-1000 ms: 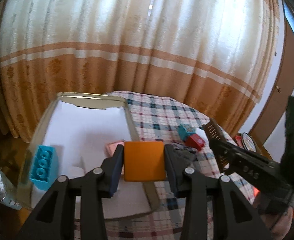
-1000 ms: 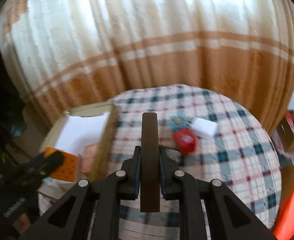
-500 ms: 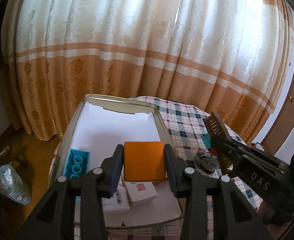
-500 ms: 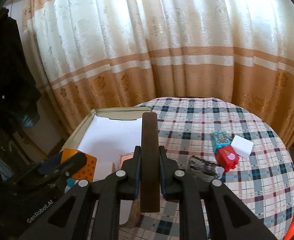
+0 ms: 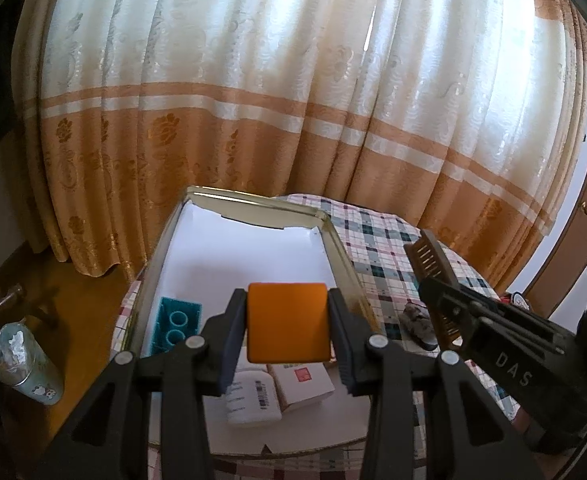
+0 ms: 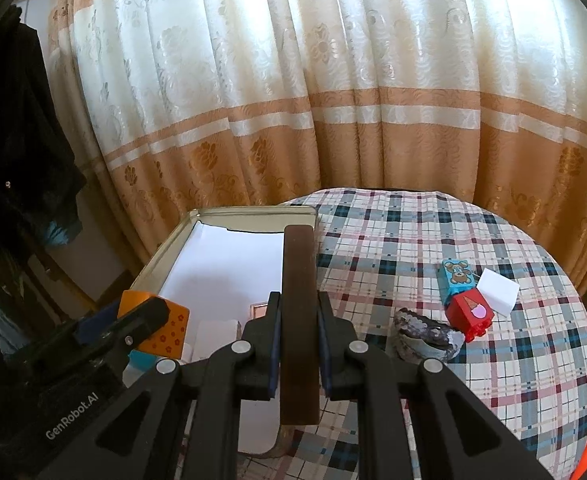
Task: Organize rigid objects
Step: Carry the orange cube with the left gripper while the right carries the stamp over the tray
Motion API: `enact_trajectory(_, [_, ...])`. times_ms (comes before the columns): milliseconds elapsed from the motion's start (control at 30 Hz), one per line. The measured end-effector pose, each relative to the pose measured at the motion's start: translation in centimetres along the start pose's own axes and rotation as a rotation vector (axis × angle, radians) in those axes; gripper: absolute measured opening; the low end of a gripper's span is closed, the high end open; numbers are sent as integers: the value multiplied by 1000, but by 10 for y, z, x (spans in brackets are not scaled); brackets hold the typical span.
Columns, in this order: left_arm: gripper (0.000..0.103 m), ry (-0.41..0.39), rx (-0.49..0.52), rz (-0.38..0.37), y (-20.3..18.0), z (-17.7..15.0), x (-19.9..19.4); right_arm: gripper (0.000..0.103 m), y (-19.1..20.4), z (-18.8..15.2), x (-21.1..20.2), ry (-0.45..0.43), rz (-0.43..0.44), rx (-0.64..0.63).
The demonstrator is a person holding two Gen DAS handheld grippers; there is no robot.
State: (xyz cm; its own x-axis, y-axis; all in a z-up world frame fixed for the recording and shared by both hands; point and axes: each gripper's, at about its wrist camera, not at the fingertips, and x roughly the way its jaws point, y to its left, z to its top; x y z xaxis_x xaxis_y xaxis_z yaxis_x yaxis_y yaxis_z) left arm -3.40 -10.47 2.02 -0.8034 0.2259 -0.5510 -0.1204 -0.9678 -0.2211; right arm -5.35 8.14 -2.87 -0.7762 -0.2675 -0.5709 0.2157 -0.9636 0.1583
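- the orange block (image 5: 288,322) is pinched between the left gripper (image 5: 288,344) jaws, held above the near part of the open tin tray (image 5: 335,240).
- the brown comb (image 6: 299,312) is clamped on edge in the right gripper (image 6: 299,344) jaws, over the tray's right rim.
- in the tray lie a teal brick (image 5: 175,322) and two small white boxes (image 5: 277,390).
- on the checked tabletop (image 6: 413,240) a red brick (image 6: 471,314), a bear-print block (image 6: 457,276) and a grey lump (image 6: 423,336) wait.
- step, as i judge: carrying both into the tray; next, lower onto bare lining and spread the jaws.

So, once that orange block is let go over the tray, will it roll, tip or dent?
The orange block, clamped in the left gripper, looks boxy with flat faces, so it should probably land and sit rather than roll. No visible denting under the pads suggests it is stiff. The lined tray floor looks flat.
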Motion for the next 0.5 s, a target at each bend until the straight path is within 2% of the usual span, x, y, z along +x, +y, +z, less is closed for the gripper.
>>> enact_trajectory(300, [39, -17, -7, 39, 13, 22, 6, 17, 6, 17, 20, 5, -9, -11])
enact_trajectory(500, [39, 1, -18, 74, 21, 34, 18, 17, 11, 28, 47, 45, -10, 2])
